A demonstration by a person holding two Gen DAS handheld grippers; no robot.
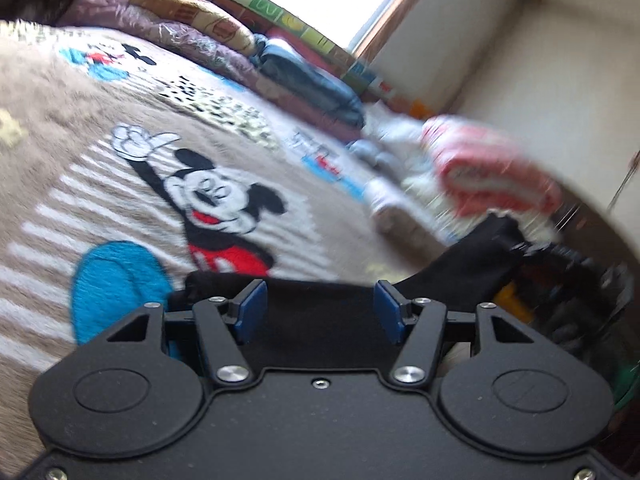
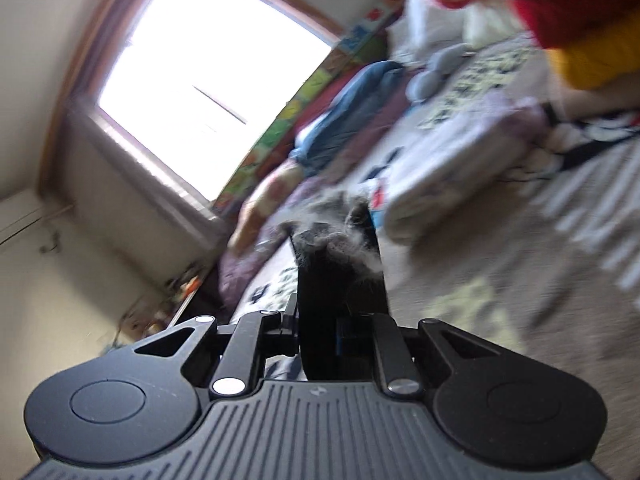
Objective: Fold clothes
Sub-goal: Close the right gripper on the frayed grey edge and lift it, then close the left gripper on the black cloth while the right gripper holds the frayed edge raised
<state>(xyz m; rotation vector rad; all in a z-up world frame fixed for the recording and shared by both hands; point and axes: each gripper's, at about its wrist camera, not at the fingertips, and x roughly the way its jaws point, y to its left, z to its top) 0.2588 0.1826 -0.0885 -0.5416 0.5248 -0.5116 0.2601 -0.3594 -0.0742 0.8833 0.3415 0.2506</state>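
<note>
Two grippers share one black garment (image 1: 316, 320), and it is off the blanket at least at the right-hand end. In the left wrist view the left gripper (image 1: 320, 312) has its blue pads (image 1: 252, 310) spread wide, with the dark cloth lying flat across the gap between them and running off to the right and upward, where it rises toward something dark and blurred. The pads do not press on it. In the right wrist view the right gripper (image 2: 340, 336) is pinched tight on a bunched strip of the same black cloth (image 2: 340, 280), which stands straight out ahead of the fingers and ends in a fuzzy grey tuft.

So the garment's long axis seems to run from the left gripper's open mouth toward the right gripper, which alone holds it; the left is placed to take an edge, since the cloth already lies between its pads.

Both views are smeared by motion and tilted. How much of the garment hangs below, and whether it is folded at all, cannot be made out. Beyond lie the cartoon-mouse blanket (image 1: 120, 200), a pink-and-white folded pile (image 1: 492, 168) and stacked bedding (image 1: 192, 32).
</note>
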